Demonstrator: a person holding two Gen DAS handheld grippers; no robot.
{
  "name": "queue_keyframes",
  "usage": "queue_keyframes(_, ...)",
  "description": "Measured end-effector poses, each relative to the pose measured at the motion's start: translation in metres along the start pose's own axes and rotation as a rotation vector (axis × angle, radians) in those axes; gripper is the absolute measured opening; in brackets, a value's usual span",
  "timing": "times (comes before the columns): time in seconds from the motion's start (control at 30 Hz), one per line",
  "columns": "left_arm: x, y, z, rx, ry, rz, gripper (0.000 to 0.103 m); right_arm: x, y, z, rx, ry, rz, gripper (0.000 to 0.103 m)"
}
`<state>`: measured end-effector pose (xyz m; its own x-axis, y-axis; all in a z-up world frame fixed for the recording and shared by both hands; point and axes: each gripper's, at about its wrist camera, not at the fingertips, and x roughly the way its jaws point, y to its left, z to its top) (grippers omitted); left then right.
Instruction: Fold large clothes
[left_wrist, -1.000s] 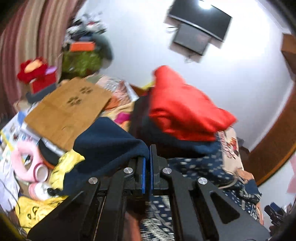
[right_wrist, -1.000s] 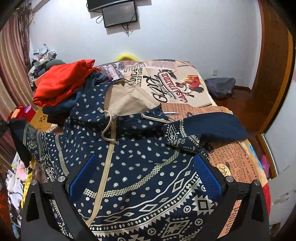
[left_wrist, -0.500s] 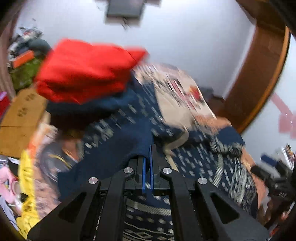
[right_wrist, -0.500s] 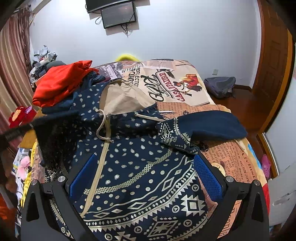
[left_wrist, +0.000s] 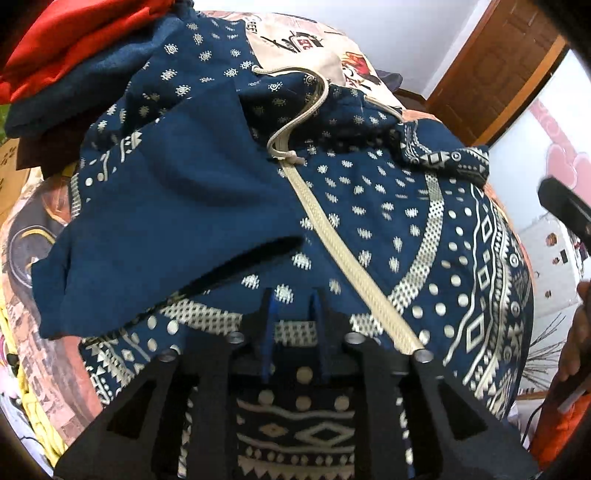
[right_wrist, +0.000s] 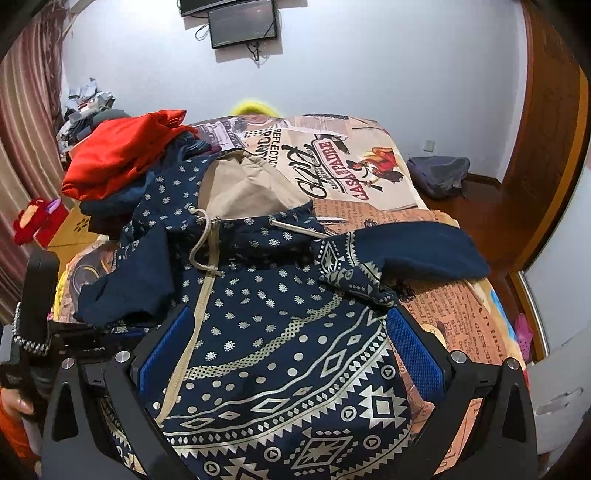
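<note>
Hoodie (right_wrist: 280, 332) spread on bed (right_wrist: 461, 314), zip running away from both grippers; left gripper (left_wrist: 291, 306) opening, nothing between its jaws, sleeve (left_wrist: 166, 229) just ahead-left; right gripper (right_wrist: 290, 350) wide, empty, farther from that sleeve.

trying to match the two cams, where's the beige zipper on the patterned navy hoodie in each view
Left wrist: beige zipper runs diagonally through the centre, down toward the right.
Right wrist: zipper runs down left of centre.
Shared landmark: red folded garment, upper left in both.
</note>
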<state>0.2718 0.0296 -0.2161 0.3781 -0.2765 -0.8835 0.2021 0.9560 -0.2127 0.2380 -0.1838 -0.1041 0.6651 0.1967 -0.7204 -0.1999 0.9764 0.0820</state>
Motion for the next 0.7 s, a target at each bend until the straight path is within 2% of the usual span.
queue_keyframes(0.13, -0.035, 0.01, -0.002, -0.002, -0.085, 0.026, 0.042, -0.002, 0.011, 0.007, -0.037, -0.013, 0.009, 0.103)
queue_keyframes(0.3, -0.088, 0.042, 0.007, -0.077, -0.227, 0.088, 0.048, -0.008, 0.037, 0.026, -0.12, -0.061, 0.035, 0.103)
queue_keyframes(0.43, -0.127, 0.074, -0.001, -0.127, -0.356, 0.195, 0.058, -0.01, 0.068, 0.042, -0.205, -0.096, 0.088, 0.103)
queue_keyframes(0.53, -0.143, 0.098, -0.006, -0.17, -0.401, 0.257, 0.059, -0.005, 0.098, 0.05, -0.285, -0.093, 0.138, 0.103)
queue_keyframes(0.7, -0.159, 0.141, -0.023, -0.254, -0.428, 0.295, 0.059, 0.02, 0.159, 0.045, -0.468, -0.042, 0.197, 0.103)
